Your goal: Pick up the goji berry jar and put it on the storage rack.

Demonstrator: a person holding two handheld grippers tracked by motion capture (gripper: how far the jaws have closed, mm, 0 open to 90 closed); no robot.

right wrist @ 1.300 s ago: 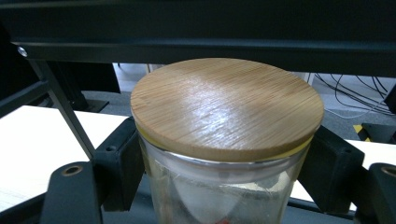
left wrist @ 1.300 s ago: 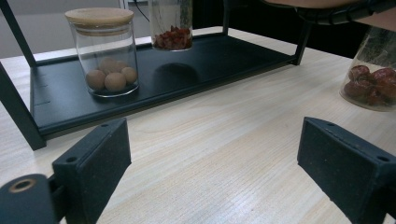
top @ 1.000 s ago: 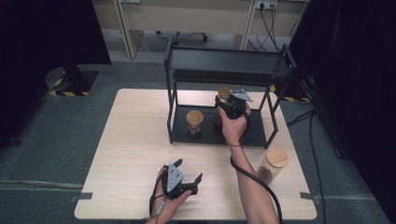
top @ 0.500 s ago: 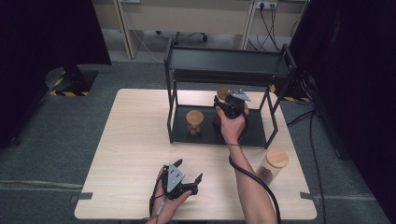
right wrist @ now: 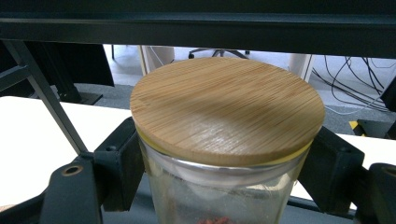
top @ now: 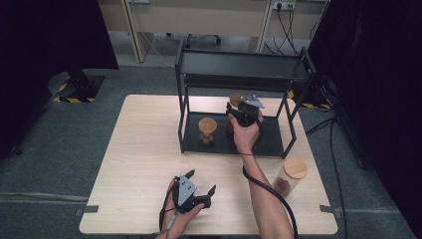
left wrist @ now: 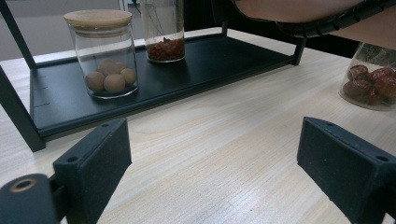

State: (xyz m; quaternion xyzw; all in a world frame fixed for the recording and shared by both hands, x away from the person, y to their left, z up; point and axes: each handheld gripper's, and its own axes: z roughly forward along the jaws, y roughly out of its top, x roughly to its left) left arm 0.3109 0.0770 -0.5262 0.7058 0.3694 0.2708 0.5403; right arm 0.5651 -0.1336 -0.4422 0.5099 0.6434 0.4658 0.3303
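Observation:
A glass jar with a wooden lid point(right wrist: 227, 105) and red pieces at its bottom stands on the lower shelf of a black rack point(top: 244, 64). My right gripper point(top: 235, 117) is shut on its glass wall just under the lid, one jaw on each side. From the left gripper view the same jar point(left wrist: 163, 32) stands upright on the shelf. A second lidded jar point(top: 207, 130) with pale round balls stands to its left on that shelf. My left gripper point(top: 199, 196) rests near the table's front edge, jaws wide open, nothing between them point(left wrist: 215, 163).
A third lidded jar point(top: 291, 175) holding dark red fruit stands on the wooden table point(top: 144, 149) at the right, beside the right forearm. The rack's upper shelf hangs low over the held jar's lid. Cables trail from both grippers.

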